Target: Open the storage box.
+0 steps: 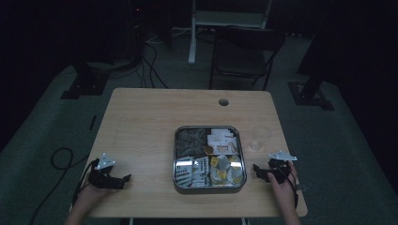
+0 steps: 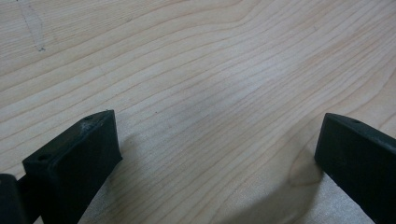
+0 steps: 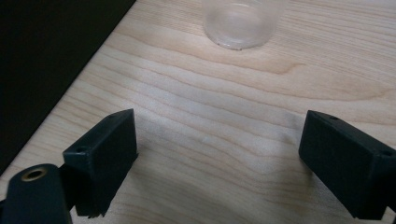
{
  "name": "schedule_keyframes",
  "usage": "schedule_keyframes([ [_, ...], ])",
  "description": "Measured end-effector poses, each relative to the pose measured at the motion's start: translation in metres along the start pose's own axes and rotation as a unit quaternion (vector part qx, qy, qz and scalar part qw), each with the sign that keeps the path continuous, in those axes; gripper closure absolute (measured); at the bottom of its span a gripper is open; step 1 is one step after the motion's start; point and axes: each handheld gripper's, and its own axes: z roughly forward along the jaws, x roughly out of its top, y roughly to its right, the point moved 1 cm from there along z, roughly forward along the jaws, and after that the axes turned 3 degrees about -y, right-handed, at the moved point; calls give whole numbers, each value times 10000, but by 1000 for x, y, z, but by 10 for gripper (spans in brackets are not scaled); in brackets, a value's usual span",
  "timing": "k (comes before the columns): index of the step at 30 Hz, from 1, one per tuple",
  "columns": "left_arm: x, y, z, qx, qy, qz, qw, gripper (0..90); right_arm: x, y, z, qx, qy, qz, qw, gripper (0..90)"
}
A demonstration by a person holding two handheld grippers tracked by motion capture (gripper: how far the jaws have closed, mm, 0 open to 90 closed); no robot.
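High view: a wooden table (image 1: 141, 122) is seen in a dark room with a chair (image 1: 244, 51) behind. A square metal tray (image 1: 210, 128) of mixed packets sits centre-right, a clear cup (image 3: 240, 21) just beside it. Left gripper (image 1: 124, 178) and right gripper (image 1: 256, 168) rest on the table, jaws wide, nothing held. Judged: nothing begun; reaching the cup or tray is called for.

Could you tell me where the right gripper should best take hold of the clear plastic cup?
Probably by its side wall, coming in level from the person's side: the clear plastic cup stands upright and alone on the table, and the right gripper already faces it, jaws open.
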Motion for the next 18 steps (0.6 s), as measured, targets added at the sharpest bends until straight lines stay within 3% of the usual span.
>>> schedule_keyframes([
  [18, 2, -1, -1, -19, -113, 68, 9999, 16, 0, 0, 0, 2, -1, 3, 10000, 109],
])
